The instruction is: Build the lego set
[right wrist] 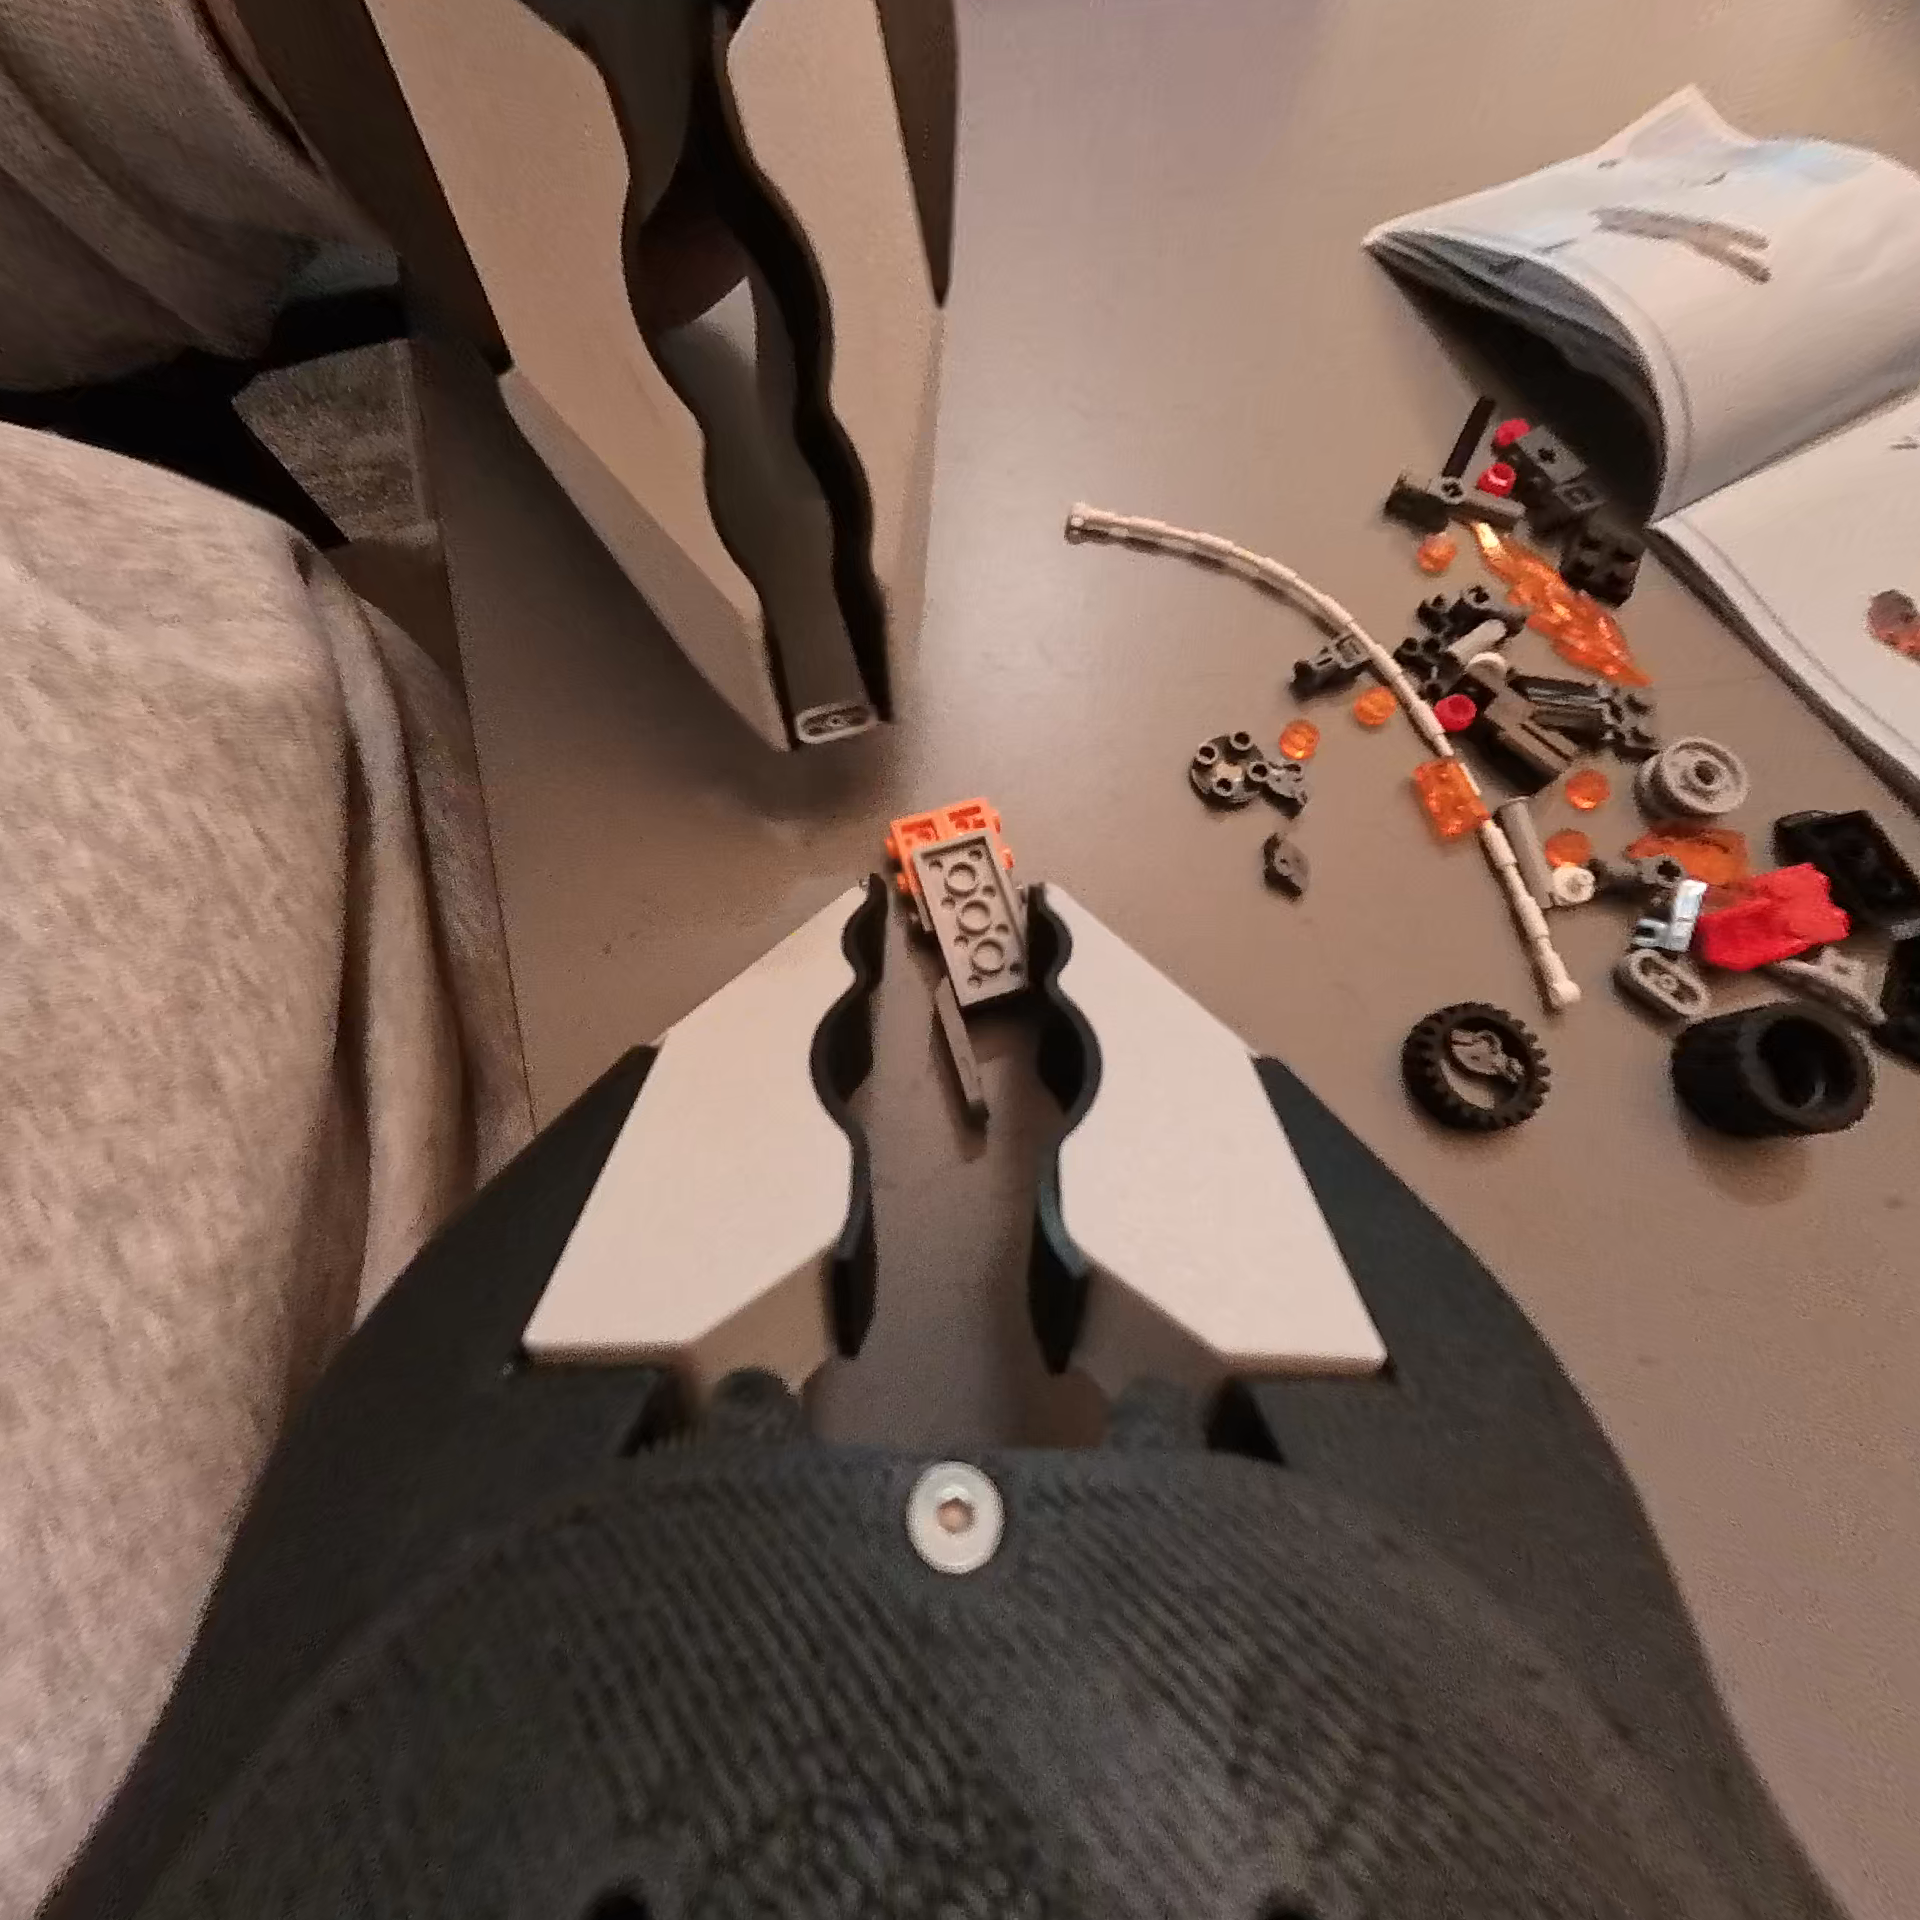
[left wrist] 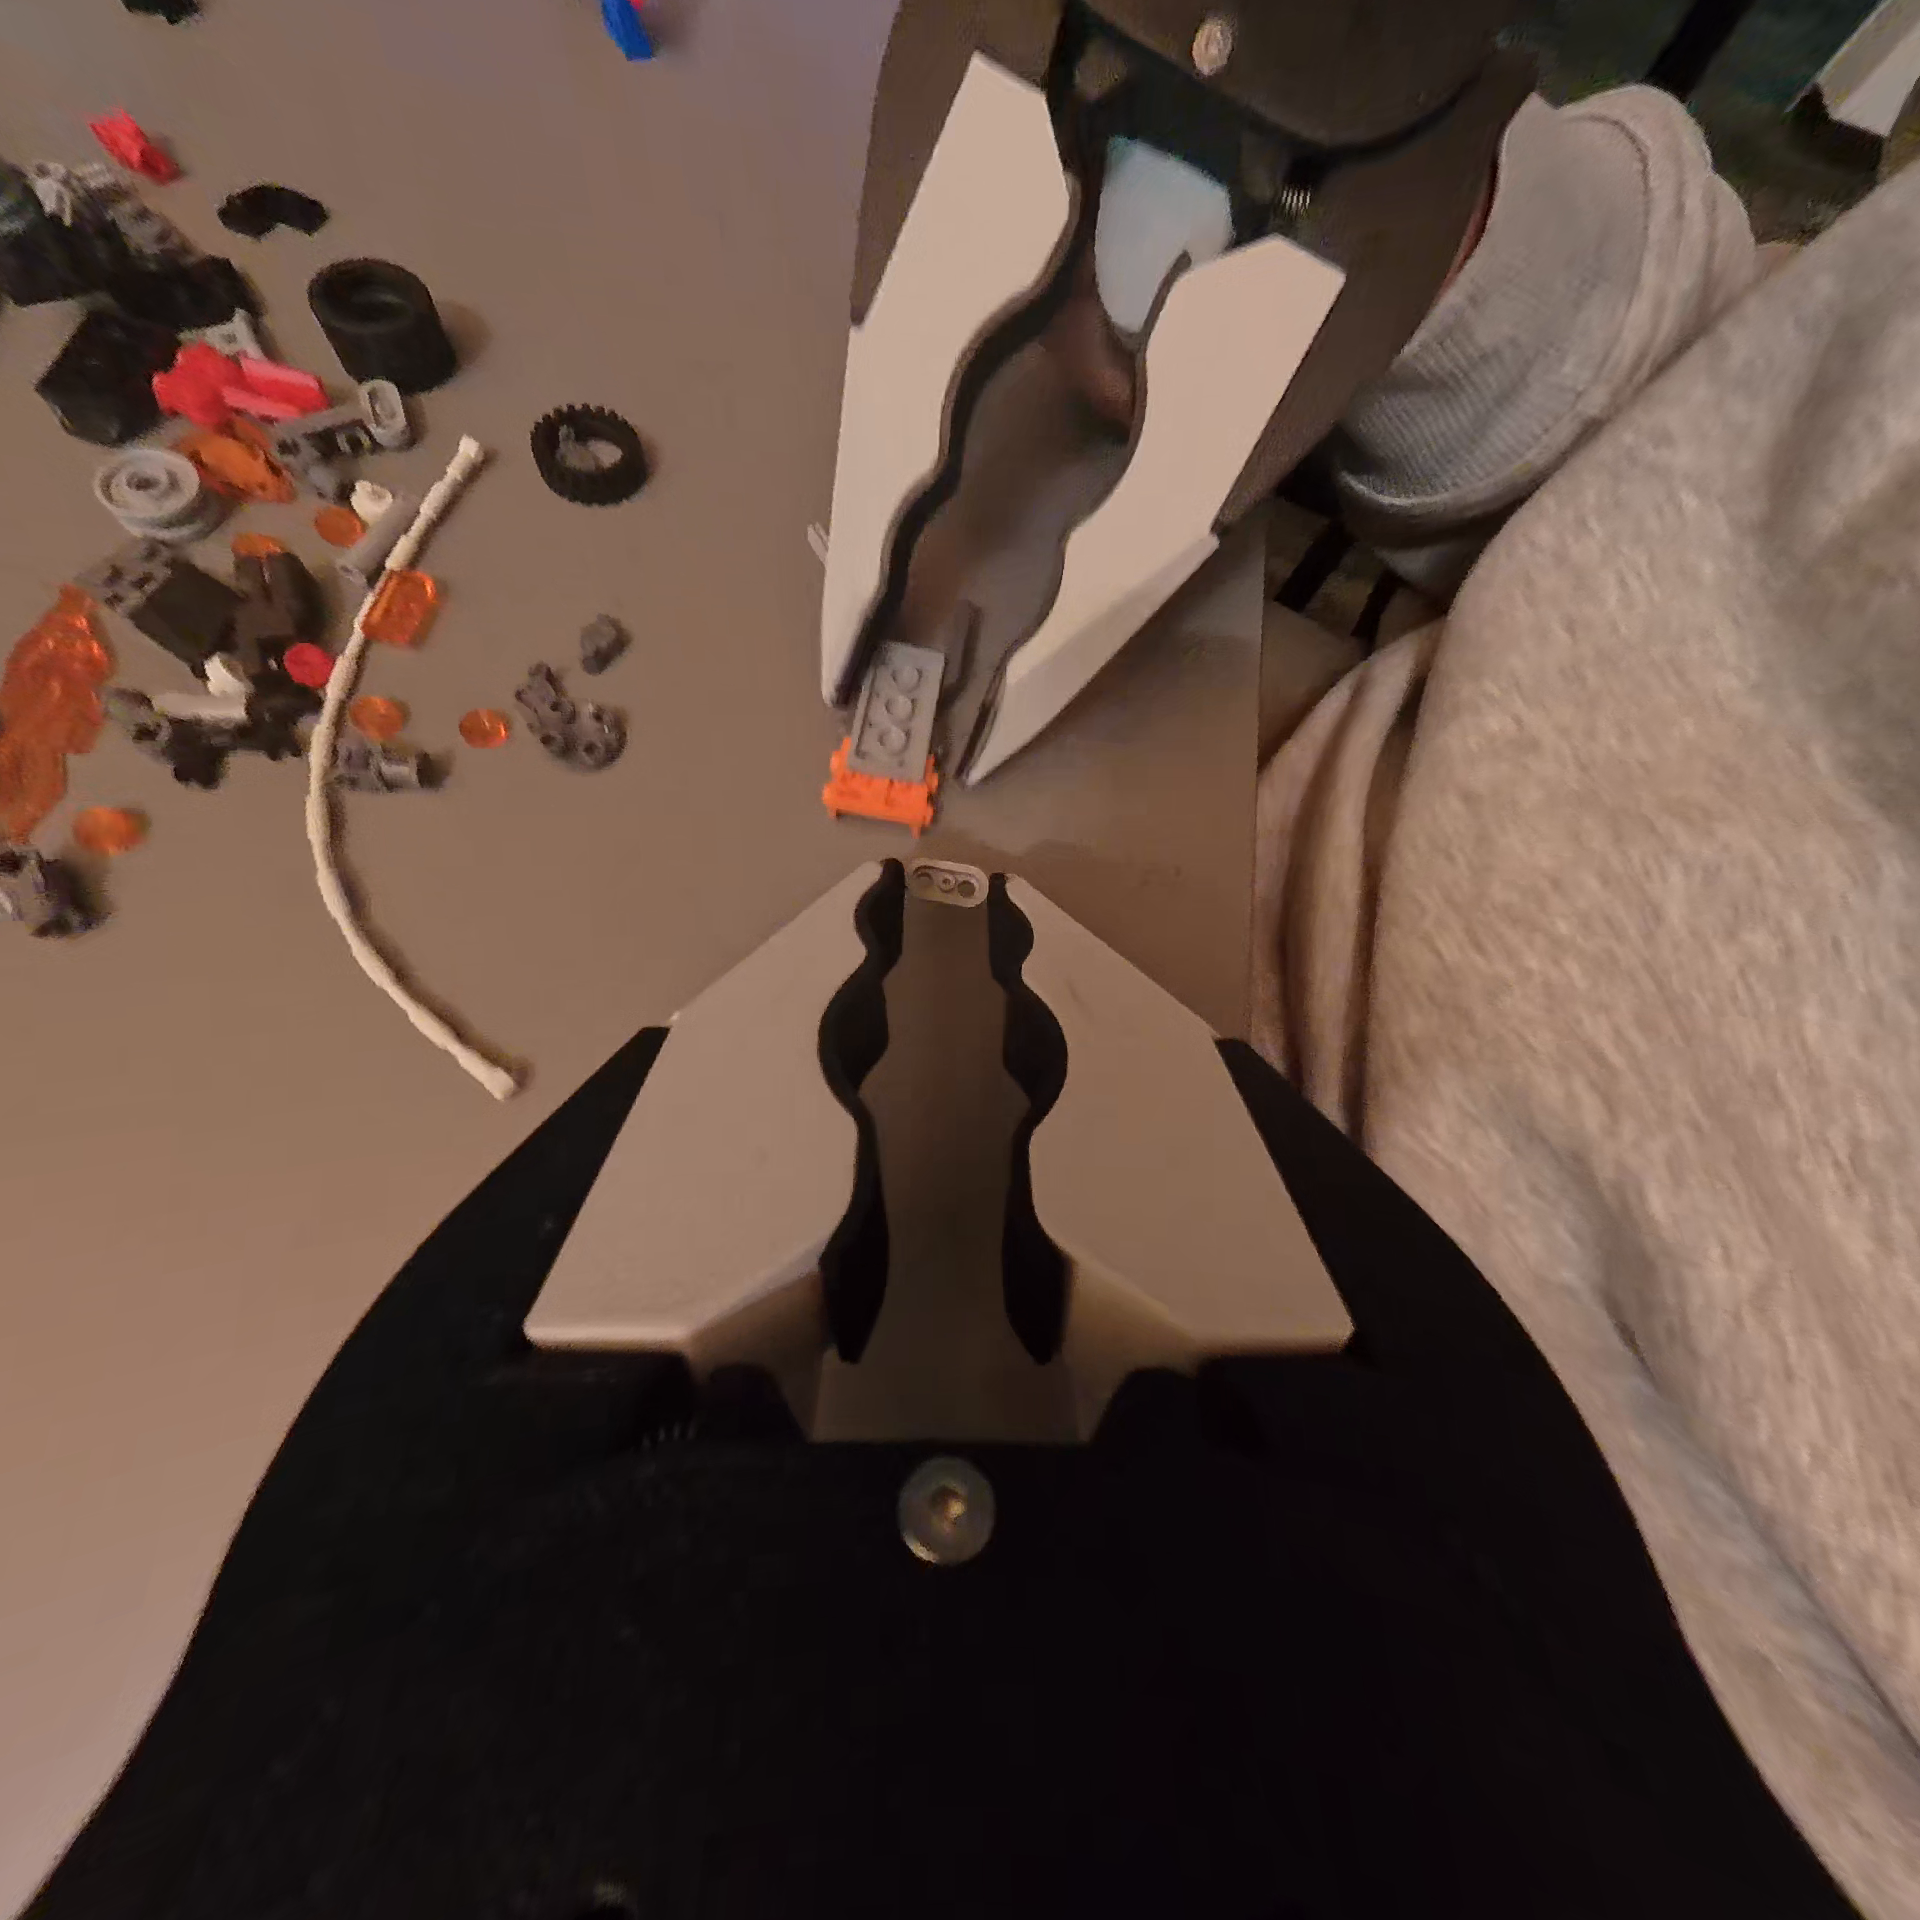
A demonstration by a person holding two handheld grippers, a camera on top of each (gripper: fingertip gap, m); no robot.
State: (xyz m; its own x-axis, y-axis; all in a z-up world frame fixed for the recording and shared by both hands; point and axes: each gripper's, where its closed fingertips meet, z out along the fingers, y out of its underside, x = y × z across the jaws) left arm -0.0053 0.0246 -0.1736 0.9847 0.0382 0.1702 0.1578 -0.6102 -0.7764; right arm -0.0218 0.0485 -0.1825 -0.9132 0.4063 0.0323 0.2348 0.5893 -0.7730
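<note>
My right gripper (right wrist: 956, 909) is shut on a small assembly: a grey studded plate (right wrist: 971, 920) with an orange piece (right wrist: 940, 826) at its far end and a dark grey part under it. It also shows from above in the left wrist view (left wrist: 896, 717). My left gripper (left wrist: 940, 883) is shut on a small light grey plate (left wrist: 943, 885), seen end-on in the right wrist view (right wrist: 831, 722). The two grippers point at each other, tips a short gap apart, above the brown table (left wrist: 644, 935) near its edge.
Loose pieces lie in a pile (right wrist: 1538, 707): a white flexible hose (left wrist: 358, 790), a black tyre (left wrist: 382, 324), a toothed black wheel (left wrist: 592, 454), red and clear orange parts. An open bag (right wrist: 1683, 291) and a booklet (right wrist: 1829, 613) lie beyond. A person's grey garment (left wrist: 1610, 1039) is beside the table. My two grippers' fingertips are within a few centimetres of each other.
</note>
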